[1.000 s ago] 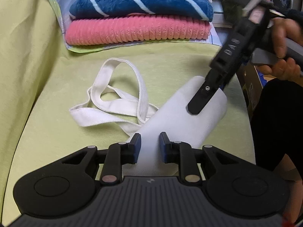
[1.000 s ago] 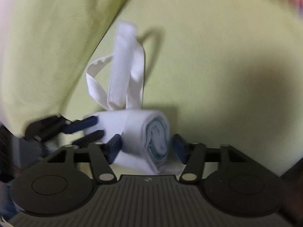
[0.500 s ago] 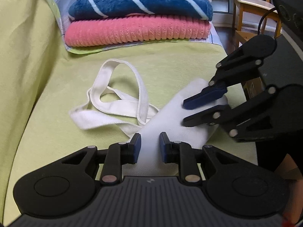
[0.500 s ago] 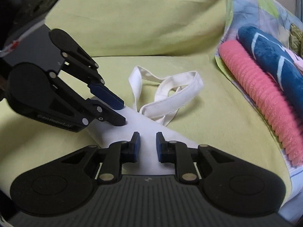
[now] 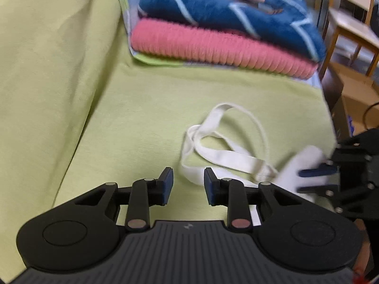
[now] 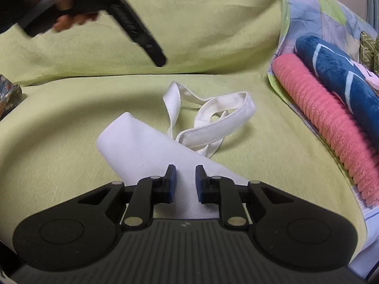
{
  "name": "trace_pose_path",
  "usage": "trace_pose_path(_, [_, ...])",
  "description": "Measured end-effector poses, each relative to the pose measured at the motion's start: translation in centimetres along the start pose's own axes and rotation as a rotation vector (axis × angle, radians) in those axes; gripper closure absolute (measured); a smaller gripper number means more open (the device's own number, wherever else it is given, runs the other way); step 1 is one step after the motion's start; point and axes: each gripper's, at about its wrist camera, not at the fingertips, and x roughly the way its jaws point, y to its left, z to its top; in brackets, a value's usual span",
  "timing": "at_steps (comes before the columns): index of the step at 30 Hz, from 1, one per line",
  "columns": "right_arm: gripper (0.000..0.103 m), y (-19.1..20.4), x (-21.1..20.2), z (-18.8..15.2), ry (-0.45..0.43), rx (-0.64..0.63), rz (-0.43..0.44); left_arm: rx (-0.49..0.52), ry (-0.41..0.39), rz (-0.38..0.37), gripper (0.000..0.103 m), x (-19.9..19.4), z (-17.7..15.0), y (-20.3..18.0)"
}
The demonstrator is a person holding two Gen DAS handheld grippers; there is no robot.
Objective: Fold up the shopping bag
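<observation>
The white shopping bag (image 6: 142,146) lies rolled into a flattened bundle on the green sofa seat (image 6: 248,156). Its straps (image 6: 213,123) trail loose beyond it. My right gripper (image 6: 186,182) sits on the near part of the roll, its jaws narrowed with white fabric between them. In the left wrist view the roll (image 5: 305,161) shows blurred at the right, with my right gripper (image 5: 312,181) on it. My left gripper (image 5: 187,184) is open and holds nothing; the straps (image 5: 227,158) lie just past it. From the right wrist, a hand holds the left gripper (image 6: 158,59) raised above the seat.
A pink knit blanket (image 5: 220,45) and a blue one (image 5: 227,11) are stacked at the far end of the seat. The sofa back (image 5: 47,71) rises on the left. A wooden chair (image 5: 350,23) and a cardboard box (image 5: 355,94) stand past the sofa's right edge.
My left gripper let go of the roll, opened wider, and lifted away to the left. My right gripper turned over the roll, narrowed onto it, and has stayed there.
</observation>
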Motion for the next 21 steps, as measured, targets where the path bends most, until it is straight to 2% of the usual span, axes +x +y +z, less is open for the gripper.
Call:
trace_pose_path(2, [0.087,-0.1,0.0,0.0,-0.007,0.003,0.003,0.041,0.054,-0.041,0.066,2.0,1.5,-0.2])
trace_pose_path(5, [0.087,0.0,0.0,-0.2,-0.020,-0.004,0.006,0.074,0.168,-0.114,0.055,6.0,3.1,-0.2])
trace_pose_path(7, [0.087,-0.1,0.1,-0.2,-0.027,0.002,0.013,0.126,0.273,-0.055,0.055,9.3,3.2,-0.5])
trace_pose_path(8, [0.087,-0.2,0.1,-0.2,-0.030,0.007,0.018,0.154,0.321,-0.007,0.058,11.1,3.0,-0.6])
trace_pose_path(9, [0.087,-0.3,0.2,-0.2,-0.032,0.011,0.023,0.180,0.339,0.039,0.074,12.4,2.9,-0.7])
trace_pose_path(10, [0.087,-0.4,0.3,-0.2,-0.034,0.014,0.028,0.202,0.336,0.073,0.077,13.5,2.9,-0.8])
trace_pose_path(12, [0.087,-0.6,0.4,-0.2,-0.037,0.026,0.036,0.171,0.247,0.095,0.097,13.9,3.9,-0.5])
trace_pose_path(13, [0.087,-0.7,0.4,-0.3,-0.040,0.033,0.039,0.131,0.178,0.097,0.096,13.7,4.8,-0.3])
trace_pose_path(15, [0.087,-0.8,0.5,-0.3,-0.042,0.039,0.041,0.058,0.047,0.086,0.085,13.2,6.5,0.0])
trace_pose_path(17, [0.087,-1.1,0.5,-0.1,-0.038,0.057,0.042,0.051,-0.044,0.039,0.085,12.8,7.7,-1.1])
trace_pose_path(19, [0.087,-1.4,0.6,-0.1,-0.034,0.068,0.045,0.051,-0.070,0.019,0.085,13.6,8.2,-2.1])
trace_pose_path(21, [0.087,-1.6,0.6,0.1,-0.024,0.076,0.051,0.039,-0.021,0.053,0.085,15.5,7.7,-2.2])
